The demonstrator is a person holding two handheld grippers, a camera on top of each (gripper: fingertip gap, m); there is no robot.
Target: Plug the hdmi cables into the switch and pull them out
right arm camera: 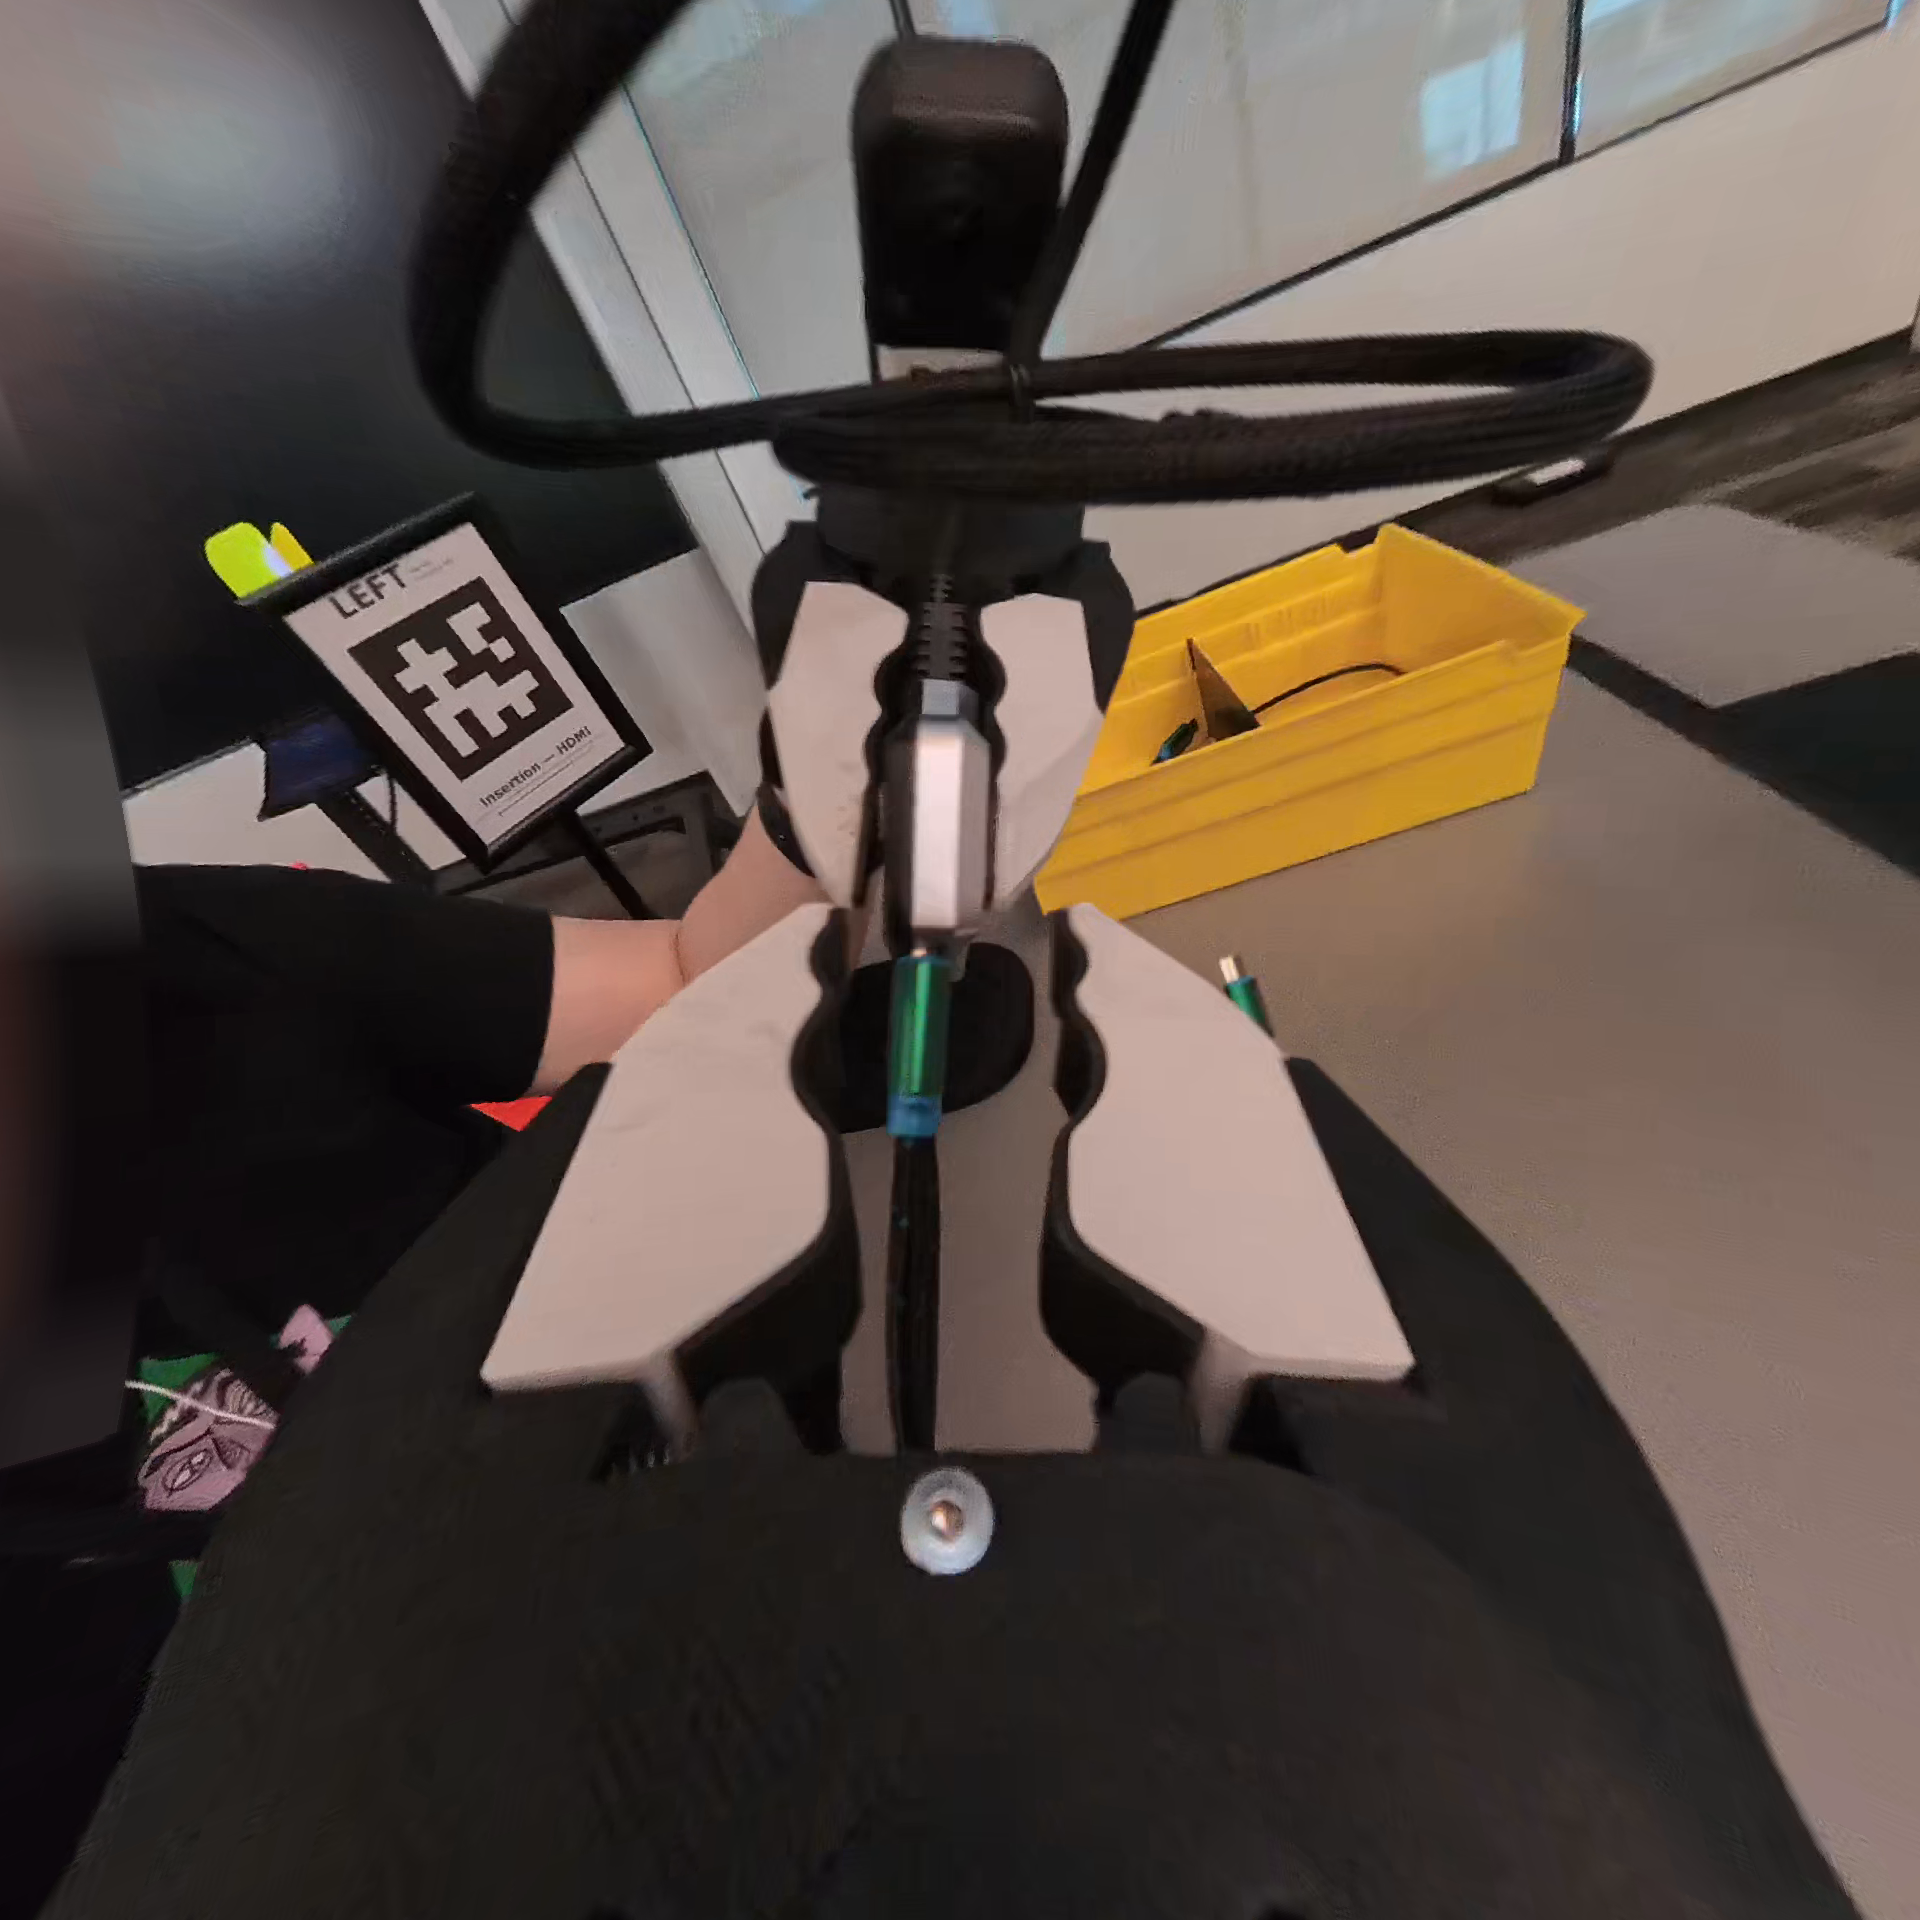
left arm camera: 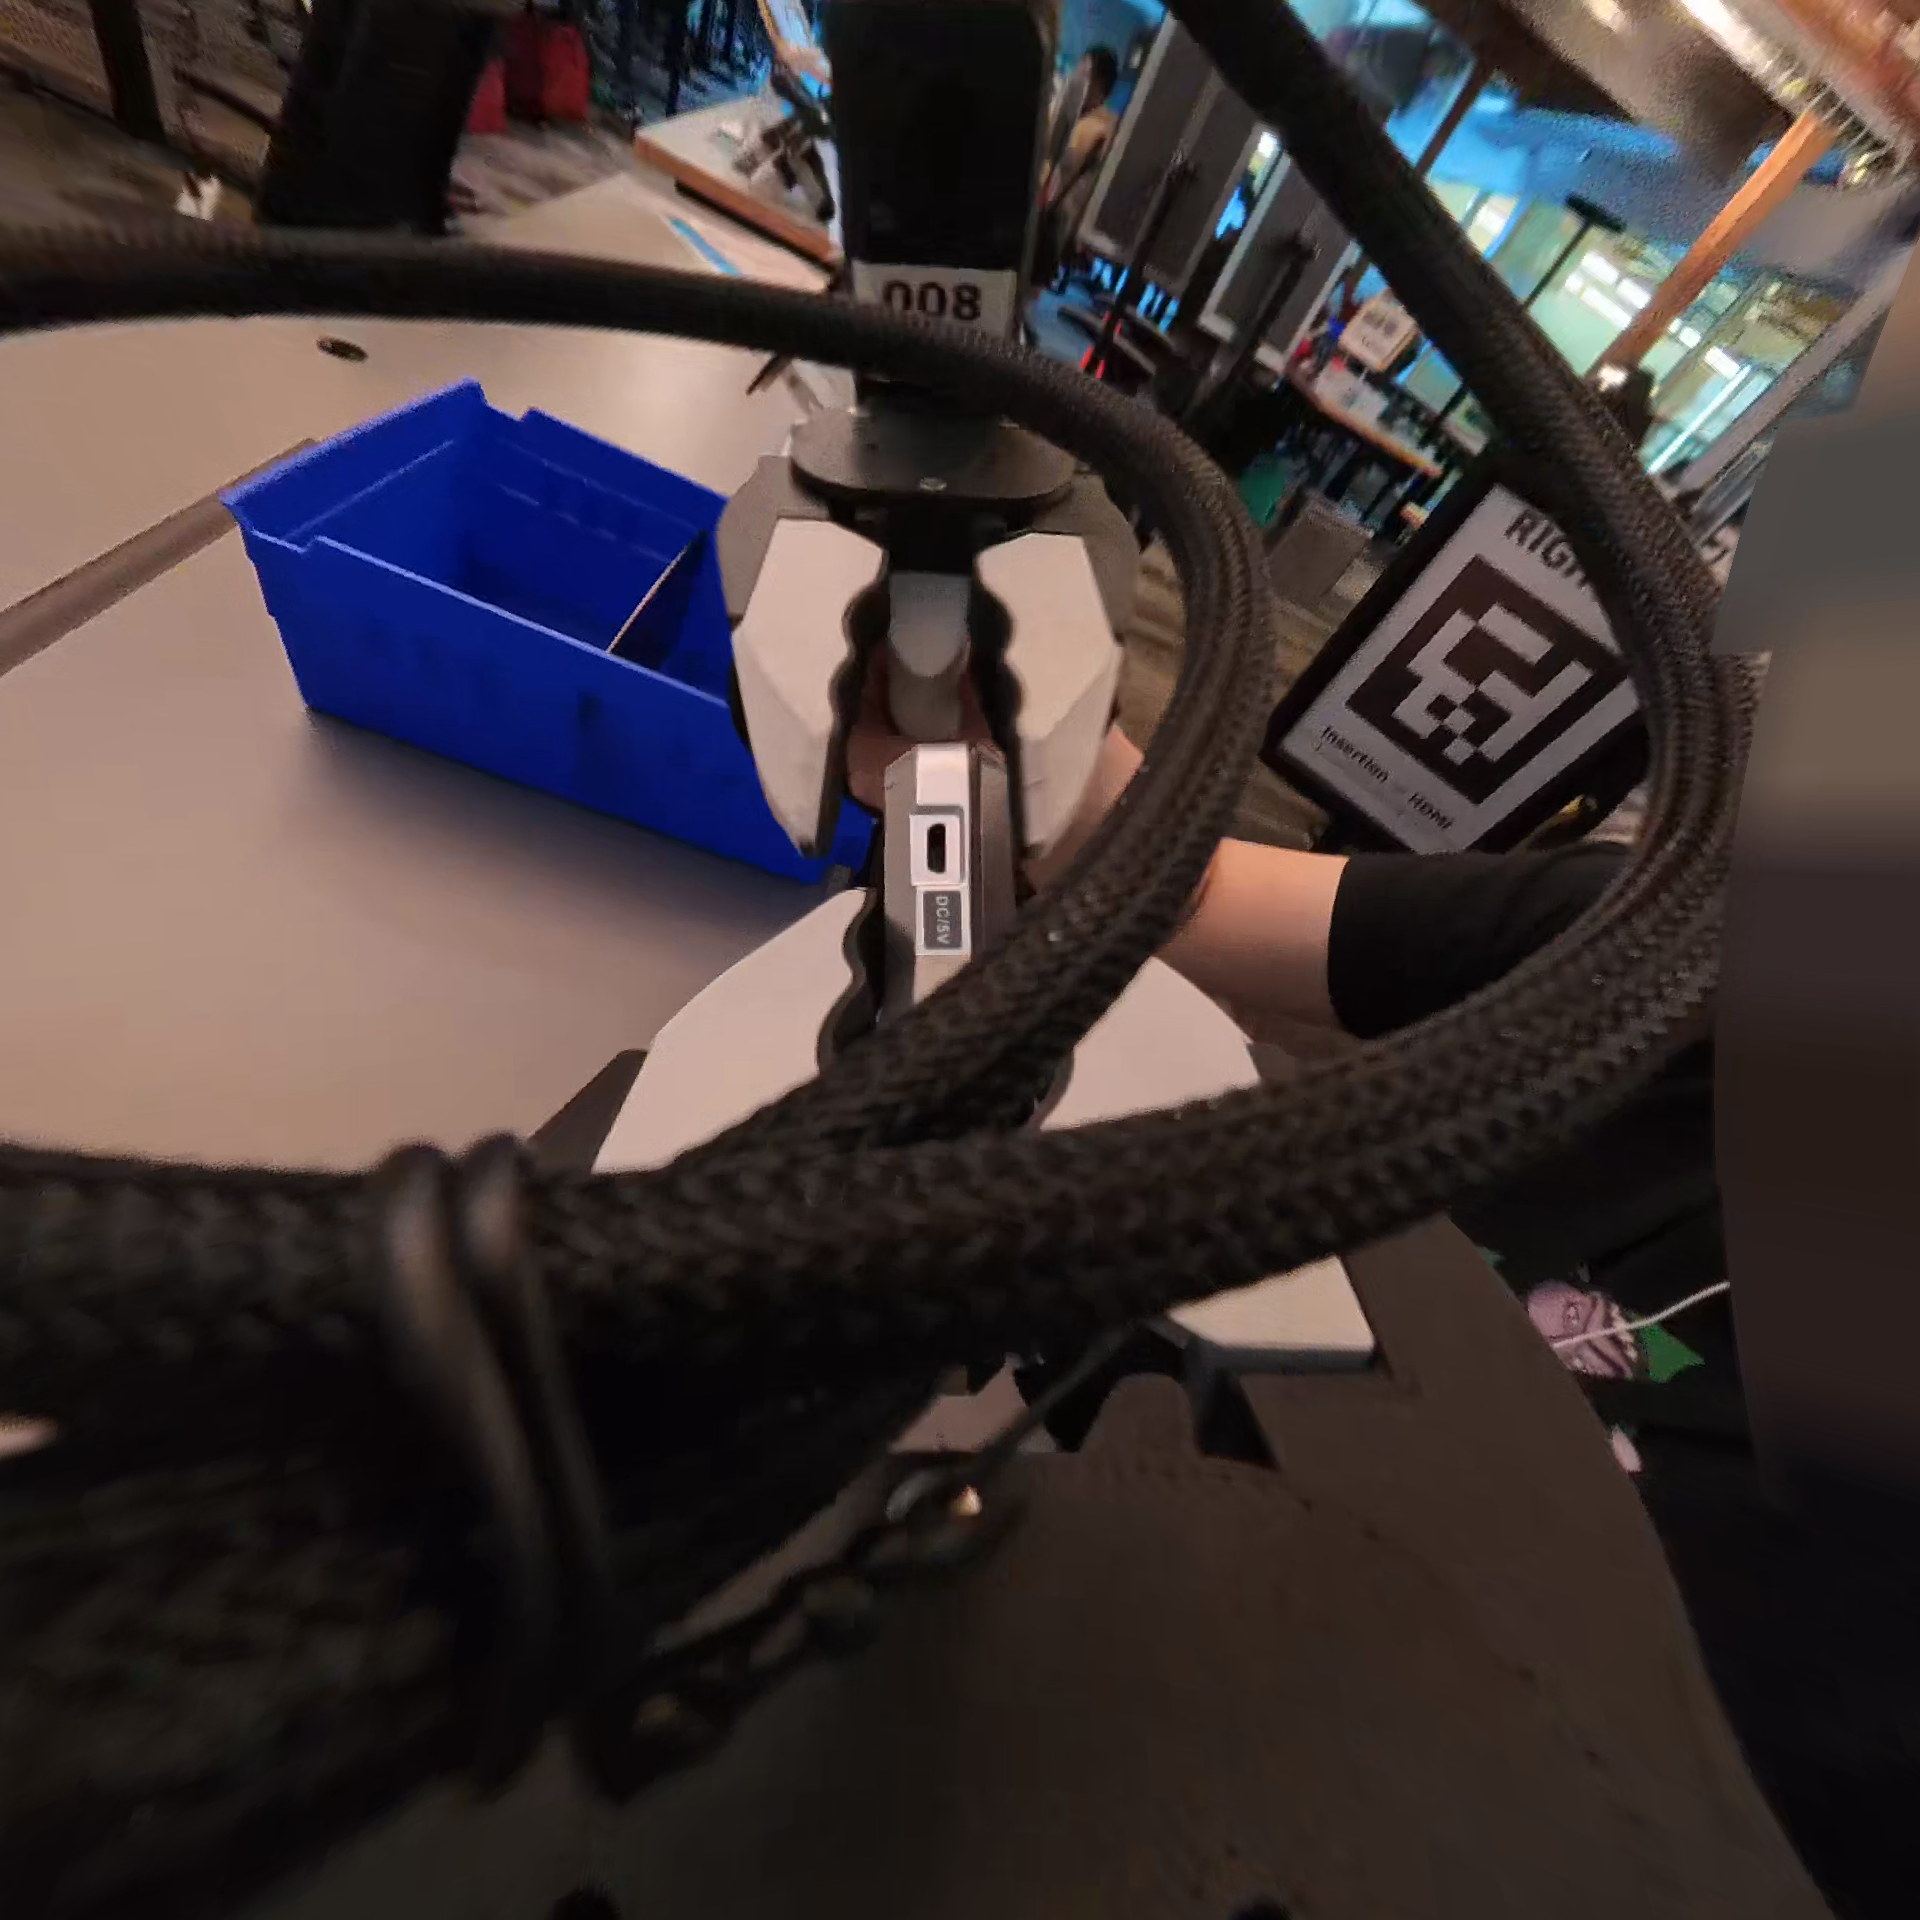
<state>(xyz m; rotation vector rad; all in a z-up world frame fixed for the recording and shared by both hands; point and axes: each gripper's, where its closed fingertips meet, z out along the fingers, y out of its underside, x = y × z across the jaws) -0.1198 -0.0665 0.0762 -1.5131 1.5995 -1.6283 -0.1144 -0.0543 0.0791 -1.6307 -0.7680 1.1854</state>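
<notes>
The silver switch (right arm camera: 940, 821) is clamped on edge in my left gripper (right arm camera: 932, 896), which faces the right wrist camera. In the left wrist view the switch (left arm camera: 940, 873) shows its end face between my left gripper's (left arm camera: 935, 935) tips, which are partly hidden by a thick black braided cable (left arm camera: 935, 1174). A green HDMI plug (right arm camera: 916, 1023) sits in the switch's near side. My right gripper (right arm camera: 951, 920) is open, its fingers either side of the plug and clear of it. A black ribbed plug (right arm camera: 940, 634) enters the switch's far side. A second green plug (right arm camera: 1242, 992) lies on the table.
A yellow bin (right arm camera: 1455, 748) with a cable in it stands at the right, a blue bin (left arm camera: 488, 623) at the left. The braided cable loops (right arm camera: 1247, 416) above the grippers. Marker signs (right arm camera: 468, 686) (left arm camera: 1465, 675) stand past the grey table (right arm camera: 1558, 1091) edge. A black-sleeved arm (right arm camera: 343, 987) reaches in.
</notes>
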